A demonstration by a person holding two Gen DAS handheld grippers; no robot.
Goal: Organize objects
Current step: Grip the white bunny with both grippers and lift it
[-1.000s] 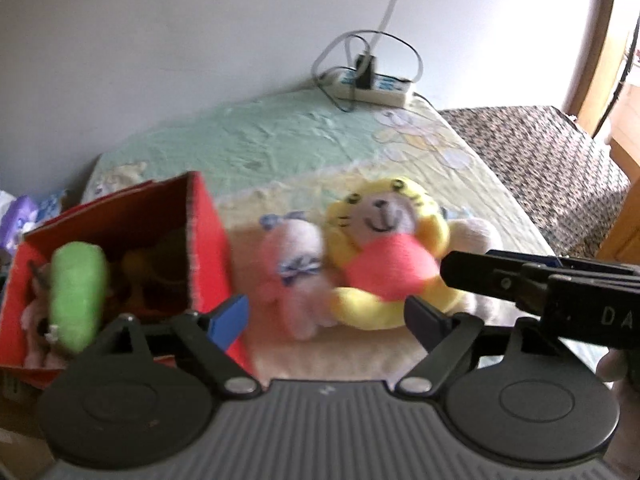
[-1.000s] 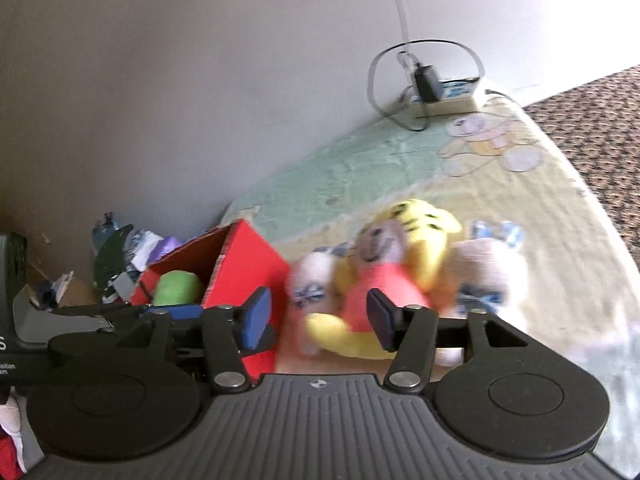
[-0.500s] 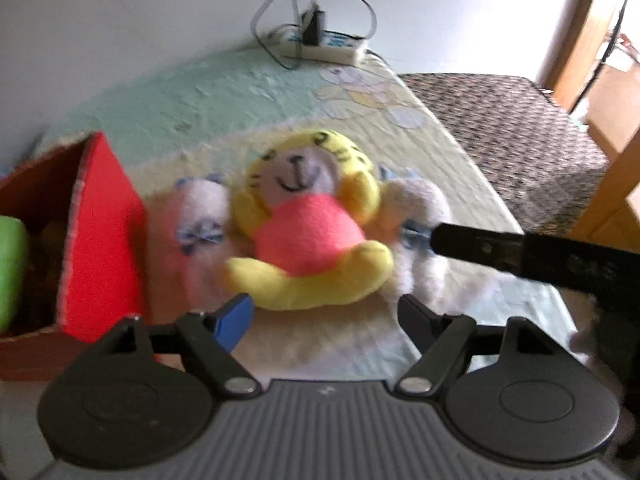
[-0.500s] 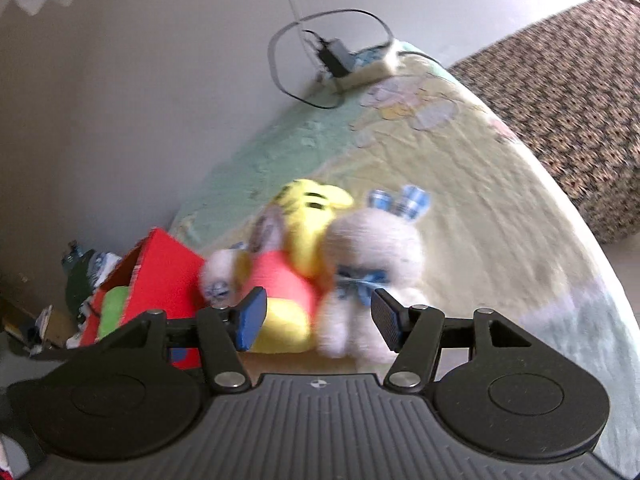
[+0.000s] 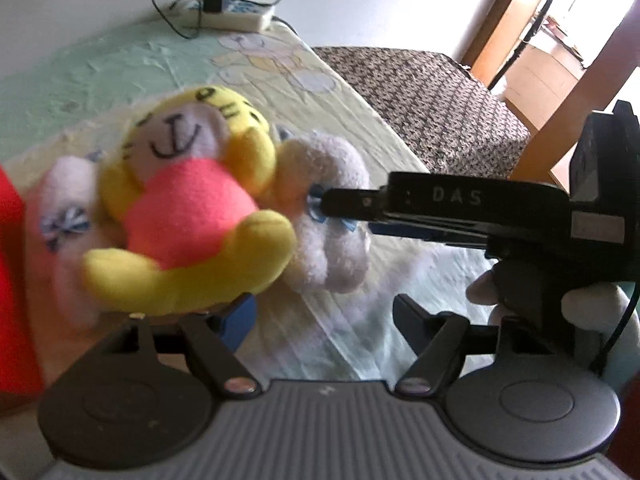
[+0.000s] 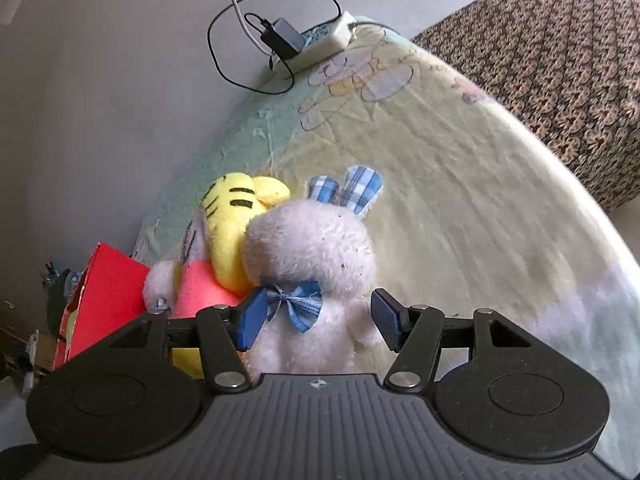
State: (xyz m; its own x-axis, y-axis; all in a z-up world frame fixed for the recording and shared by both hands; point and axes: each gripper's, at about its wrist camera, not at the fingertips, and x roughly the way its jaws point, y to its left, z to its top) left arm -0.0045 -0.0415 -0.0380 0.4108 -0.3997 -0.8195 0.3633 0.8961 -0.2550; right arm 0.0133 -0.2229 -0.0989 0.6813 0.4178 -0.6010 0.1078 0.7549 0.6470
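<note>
Between the right fingers: white rabbit (image 6: 316, 256), upright, its blue bow (image 6: 296, 306) level with the pads; the left pad touches the bow's edge, the right pad stands just off the body.
Right gripper (image 6: 318, 322): spread wide, gripping nothing.
Left gripper (image 5: 324, 318): spread wide, empty; the tiger's yellow leg lies over its left pad.
Just ahead of the left gripper: tiger (image 5: 188, 208), yellow with a pink shirt, lying face up; blurred.
Left of the tiger: pink toy (image 5: 66, 216) with a checked bow, pressed against it.
Right of the tiger: the rabbit (image 5: 332, 216), touching the tiger's arm.
In the way: the tiger leans on the rabbit's left side, close behind the right gripper's left pad.
Far left of both grippers: red box (image 6: 106, 294), open, just beside the pink toy; something green shows inside.
Surface: bed sheet (image 6: 460, 184), pale green and yellow with a cartoon print.
Open room: bare sheet to the right of the rabbit and beyond it.
Edges: sheet curves down at right toward a patterned mattress (image 6: 560, 52); wall (image 6: 100, 80) behind.
Far end: power strip (image 6: 324, 44) with adapter and looped cable.
Left view only: right gripper (image 5: 332, 206) seen side-on, tips at the rabbit's bow; a gloved hand (image 5: 592, 304) under it; a doorway at far right.
Right view only: rabbit's checked ears; clutter beyond the box.
</note>
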